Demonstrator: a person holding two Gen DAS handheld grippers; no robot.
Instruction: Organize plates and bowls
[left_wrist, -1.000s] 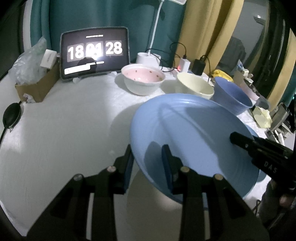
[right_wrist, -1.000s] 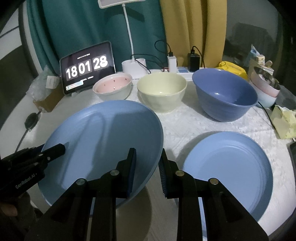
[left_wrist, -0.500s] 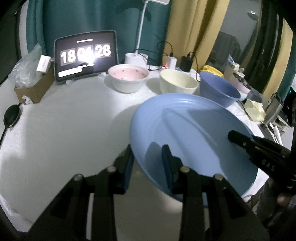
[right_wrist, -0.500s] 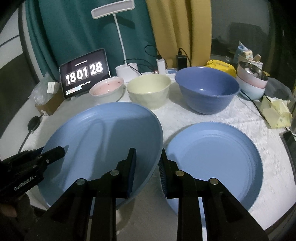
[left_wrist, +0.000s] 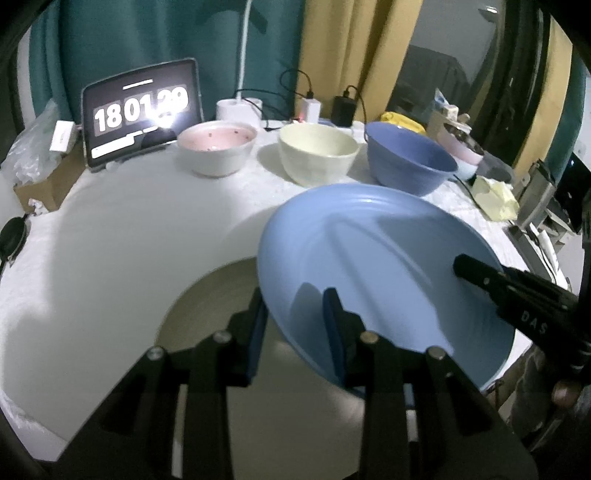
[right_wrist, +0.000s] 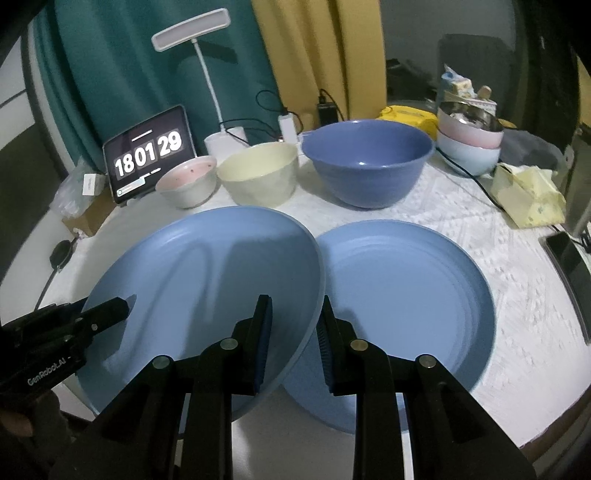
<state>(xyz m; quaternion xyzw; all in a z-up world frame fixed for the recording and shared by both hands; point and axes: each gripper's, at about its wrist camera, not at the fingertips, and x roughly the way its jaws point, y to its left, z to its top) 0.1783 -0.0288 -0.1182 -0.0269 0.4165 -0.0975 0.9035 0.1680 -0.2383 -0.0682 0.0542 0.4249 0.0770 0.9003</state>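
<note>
A light blue plate (right_wrist: 207, 280) is held lifted and tilted above the near edge of the white table (left_wrist: 110, 236), gripped on opposite sides of its rim by both tools. Its left rim is clamped between the closed fingers of the left gripper (left_wrist: 295, 325), and its right rim is pinched by the right gripper (right_wrist: 295, 332), one finger lying inside the plate and one beneath it. In the right wrist view the held plate's right edge is seen overlapping a second light blue plate (right_wrist: 406, 295), which lies flat on the table just beside it. Behind the plates, three bowls are lined up in a row: a pink bowl (right_wrist: 186, 181), a cream bowl (right_wrist: 258, 177) and a dark blue bowl (right_wrist: 367, 162). Further back a tablet clock (right_wrist: 147, 153) reading 18:01:29 and a white desk lamp (right_wrist: 190, 31) are seen before the curtains. At the right, stacked small bowls (right_wrist: 469, 144) and a yellow tissue pack (right_wrist: 528, 195) are placed.
</note>
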